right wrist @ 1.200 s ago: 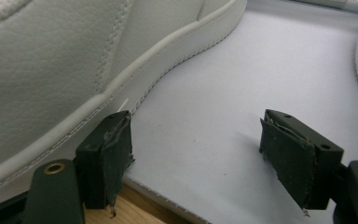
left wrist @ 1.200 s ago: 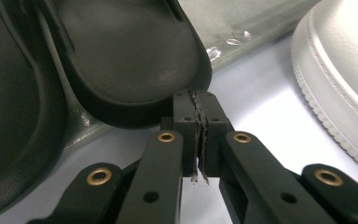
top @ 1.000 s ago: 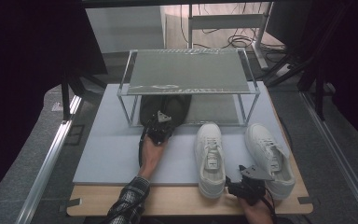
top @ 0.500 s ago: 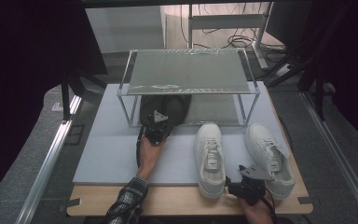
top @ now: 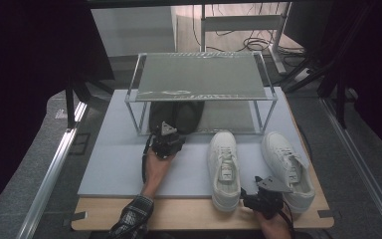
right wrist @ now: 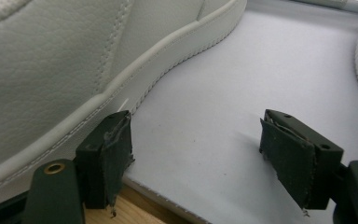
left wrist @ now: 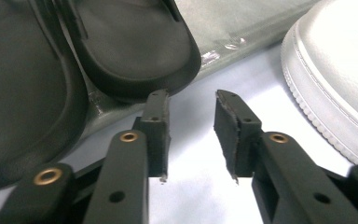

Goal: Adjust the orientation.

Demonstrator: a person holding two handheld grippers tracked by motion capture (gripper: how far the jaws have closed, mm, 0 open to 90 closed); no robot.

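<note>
Two black slippers (top: pixel 176 117) lie side by side on the lower level of a wire rack (top: pixel 199 94), heels toward me. In the left gripper view they are the near slipper (left wrist: pixel 135 42) and the left one (left wrist: pixel 18 93). My left gripper (top: pixel 169 134) (left wrist: pixel 191 100) sits just behind the near slipper's heel. Its jaws have just been opening and hold nothing. Two white sneakers (top: pixel 224 167) (top: pixel 286 164) stand on the grey mat. My right gripper (top: pixel 253 198) (right wrist: pixel 196 119) rests open at the mat's front edge between them, beside the left sneaker (right wrist: pixel 74 60).
The rack's flat top shelf (top: pixel 199 74) overhangs the slippers. The grey mat (top: pixel 114 164) lies on a wooden tabletop (top: pixel 179 214). A white sneaker toe (left wrist: pixel 335 70) lies to the right of the left gripper. Metal rails and dark floor flank the table.
The left gripper's jaws have parted from the black slipper's heel, and the hand shifted slightly. The right gripper and both sneakers stayed put.
</note>
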